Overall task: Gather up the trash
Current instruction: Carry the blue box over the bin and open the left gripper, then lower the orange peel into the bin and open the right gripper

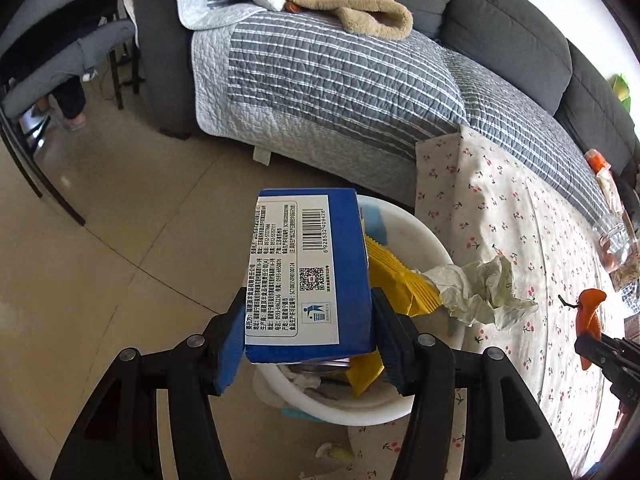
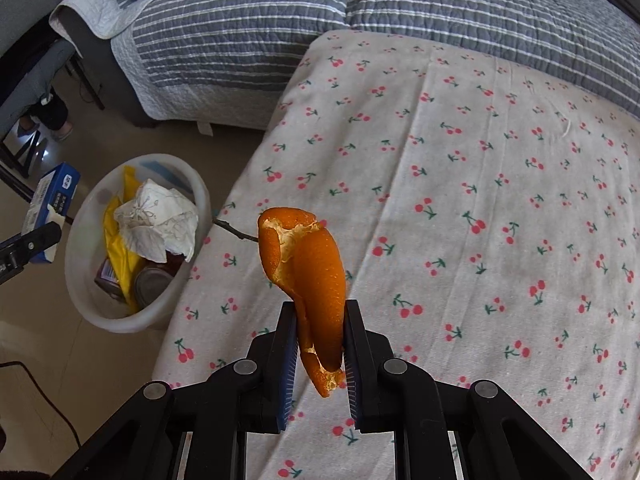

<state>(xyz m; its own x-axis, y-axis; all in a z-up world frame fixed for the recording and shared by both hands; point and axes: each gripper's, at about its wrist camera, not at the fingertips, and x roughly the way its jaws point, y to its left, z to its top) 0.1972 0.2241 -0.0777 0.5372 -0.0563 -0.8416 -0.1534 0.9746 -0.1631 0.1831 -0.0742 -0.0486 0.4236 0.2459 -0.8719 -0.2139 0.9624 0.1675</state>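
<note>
Blue box (image 1: 310, 272) clamped in left claw (image 1: 310, 334) over white bin (image 1: 416, 236) (orange peel (image 2: 308, 280) pinched in right claw (image 2: 320, 354)).

Soft, even daylight fills both views; shadows are faint. The glossy beige tiled floor (image 1: 120, 240) shows pale glare patches at left. Fisheye distortion bends the grey striped quilted sofa cover (image 2: 248, 28), and the corners go black. Focus is sharp throughout.

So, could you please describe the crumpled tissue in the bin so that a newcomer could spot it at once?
Start at the cherry-print cloth and find the white bin on the floor at its edge. The crumpled tissue lies on top of its contents: the only white, wrinkled paper there, above a yellow wrapper.
</note>
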